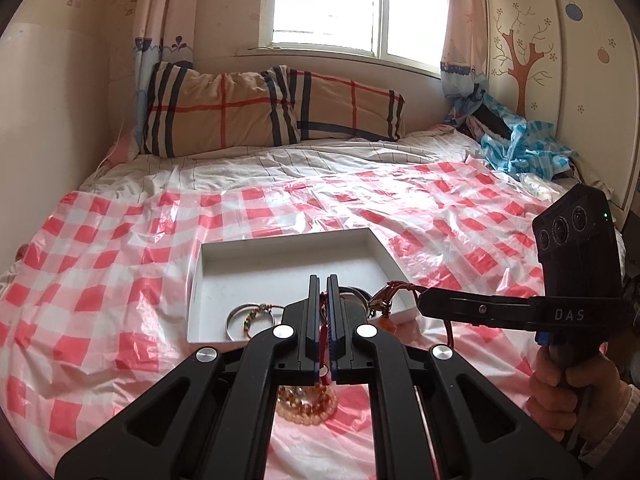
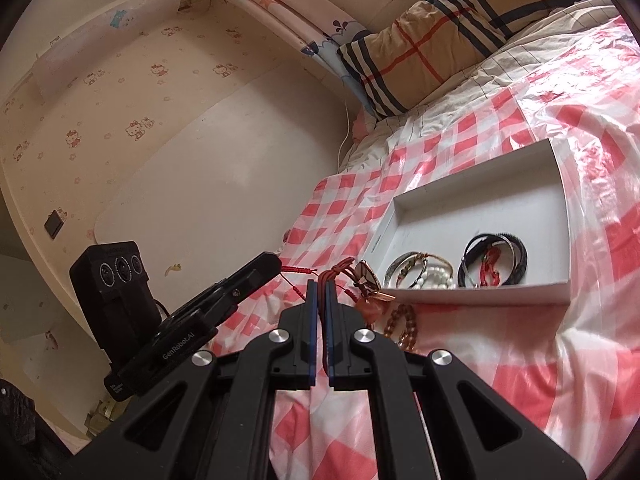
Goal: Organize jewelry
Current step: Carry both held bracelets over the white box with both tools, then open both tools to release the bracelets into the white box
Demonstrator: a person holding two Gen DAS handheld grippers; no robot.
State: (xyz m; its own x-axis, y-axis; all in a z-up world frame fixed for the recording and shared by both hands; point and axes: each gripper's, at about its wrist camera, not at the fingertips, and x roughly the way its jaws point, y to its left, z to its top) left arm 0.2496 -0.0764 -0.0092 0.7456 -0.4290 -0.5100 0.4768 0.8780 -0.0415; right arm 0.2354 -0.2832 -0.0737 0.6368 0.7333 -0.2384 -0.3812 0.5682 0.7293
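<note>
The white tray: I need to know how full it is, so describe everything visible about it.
The white tray is a shallow rectangular box, seemingly cardboard, with low upright walls and an open top. It lies flat on the red-checked plastic sheet on the bed. Its far part is bare; jewelry sits along the near wall: dark bangles with a red cord and metal bangles with white beads. Neither tool touches it.

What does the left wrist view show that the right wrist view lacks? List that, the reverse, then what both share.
Left wrist only: the window, a blue plastic bag, and the hand holding the right gripper. Right wrist only: a pearl bracelet in the white box and a dark wall plate. Both: the box, checked sheet, plaid pillow, and red cord clamped by the left gripper and right gripper.
</note>
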